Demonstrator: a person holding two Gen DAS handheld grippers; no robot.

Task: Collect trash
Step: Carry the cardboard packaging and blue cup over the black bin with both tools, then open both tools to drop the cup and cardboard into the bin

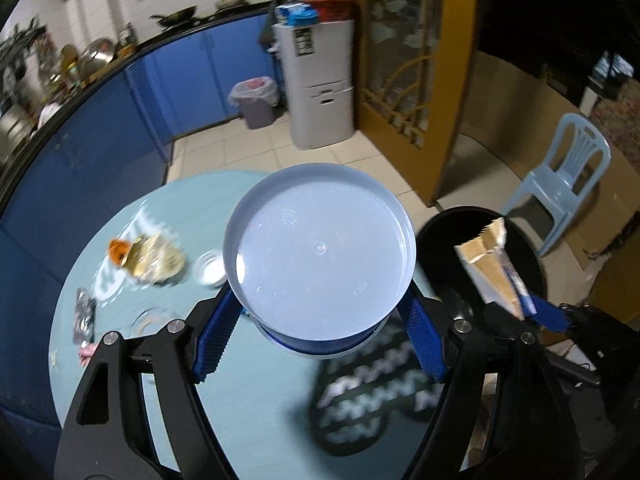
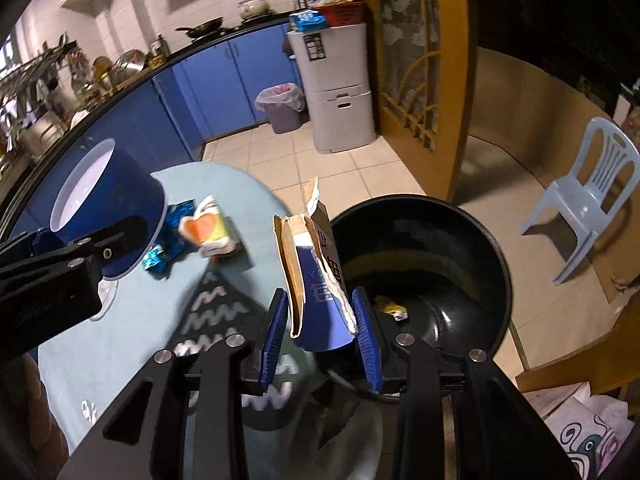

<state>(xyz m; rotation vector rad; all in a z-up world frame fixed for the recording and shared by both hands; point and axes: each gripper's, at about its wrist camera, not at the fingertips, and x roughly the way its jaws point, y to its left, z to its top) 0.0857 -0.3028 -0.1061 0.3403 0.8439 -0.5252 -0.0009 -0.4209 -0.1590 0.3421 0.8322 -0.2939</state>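
Observation:
My left gripper (image 1: 320, 320) is shut on a round blue tub (image 1: 320, 248) with a white, empty inside, held tilted above the pale blue table (image 1: 256, 420). The same tub (image 2: 108, 208) shows at the left of the right wrist view. My right gripper (image 2: 320, 320) is shut on a torn blue and brown carton (image 2: 316, 280), upright between its blue pads at the table's edge. Just beyond it stands an open black bin (image 2: 440, 248) with a yellow scrap (image 2: 390, 306) inside. From the left wrist view, the carton (image 1: 492, 268) hangs over the bin (image 1: 440, 248).
Blue foil wrappers (image 2: 172, 236), an orange and yellow packet (image 2: 208, 232), a small white dish (image 1: 210, 268) and a black zigzag mat (image 1: 360, 400) lie on the table. Behind stand a lined grey bin (image 1: 256, 100), a white cabinet (image 1: 320, 80) and a pale plastic chair (image 1: 568, 184).

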